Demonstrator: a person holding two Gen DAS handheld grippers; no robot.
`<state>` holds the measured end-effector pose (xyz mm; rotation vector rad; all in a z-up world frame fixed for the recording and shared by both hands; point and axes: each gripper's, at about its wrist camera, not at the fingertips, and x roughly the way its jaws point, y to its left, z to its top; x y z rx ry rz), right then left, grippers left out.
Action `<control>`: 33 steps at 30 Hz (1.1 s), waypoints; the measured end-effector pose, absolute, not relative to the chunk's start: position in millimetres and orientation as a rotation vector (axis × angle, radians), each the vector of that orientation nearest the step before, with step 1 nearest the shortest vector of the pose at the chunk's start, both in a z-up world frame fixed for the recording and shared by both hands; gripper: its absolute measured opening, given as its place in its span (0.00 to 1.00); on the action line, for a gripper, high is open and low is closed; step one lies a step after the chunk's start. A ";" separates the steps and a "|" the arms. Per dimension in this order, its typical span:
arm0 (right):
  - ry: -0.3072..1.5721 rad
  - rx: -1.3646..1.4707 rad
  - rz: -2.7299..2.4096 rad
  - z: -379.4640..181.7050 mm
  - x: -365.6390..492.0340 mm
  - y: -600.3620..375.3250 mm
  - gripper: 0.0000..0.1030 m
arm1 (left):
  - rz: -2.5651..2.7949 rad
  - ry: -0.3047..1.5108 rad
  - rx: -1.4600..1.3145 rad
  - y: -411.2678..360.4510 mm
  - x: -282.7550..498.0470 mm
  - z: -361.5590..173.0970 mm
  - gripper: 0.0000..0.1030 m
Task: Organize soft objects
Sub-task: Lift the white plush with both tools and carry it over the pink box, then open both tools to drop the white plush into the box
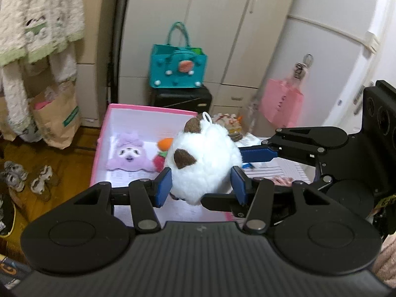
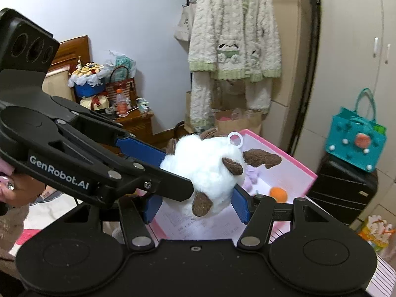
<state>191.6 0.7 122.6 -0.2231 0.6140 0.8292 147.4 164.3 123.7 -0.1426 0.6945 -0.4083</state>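
Note:
A round white plush with brown ears (image 1: 203, 158) hangs above a pink box (image 1: 148, 109), squeezed from both sides. My left gripper (image 1: 201, 185) is shut on it, blue pads on its left and right. My right gripper (image 2: 195, 198) is also shut on the same plush (image 2: 208, 173), and its blue finger (image 1: 257, 154) reaches in from the right in the left wrist view. The left gripper (image 2: 158, 163) shows from the left in the right wrist view. Inside the box lie a purple plush (image 1: 128, 154) and an orange-and-red plush (image 1: 162, 153).
A teal bag (image 1: 178, 68) sits on a black suitcase (image 1: 182, 97) behind the box. A paper bag (image 1: 57, 116) and shoes (image 1: 27, 175) are on the wooden floor at left. A fluffy jacket (image 2: 235, 29) hangs on the wall. A pink bag (image 1: 281, 104) hangs on the wardrobe.

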 end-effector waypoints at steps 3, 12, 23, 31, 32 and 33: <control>0.667 -0.215 0.857 112.2 213.2 13.6 0.63 | -0.377 0.732 -0.144 172.7 167.0 114.5 0.48; 0.797 -0.171 0.955 63.0 270.7 35.6 0.61 | -0.298 0.915 -0.110 182.6 234.8 72.6 0.48; 0.974 -0.143 0.954 26.0 302.9 56.8 0.59 | -0.283 1.077 -0.123 195.7 273.2 32.3 0.48; 0.981 -0.194 0.944 17.3 307.1 67.2 0.42 | -0.294 1.030 -0.025 190.7 265.7 37.1 0.36; 0.982 -0.196 0.939 15.7 307.9 68.3 0.41 | -0.291 1.033 -0.023 189.7 267.2 36.8 0.35; 0.984 -0.196 0.936 13.8 308.9 68.8 0.40 | -0.288 1.031 -0.018 188.6 267.7 36.3 0.34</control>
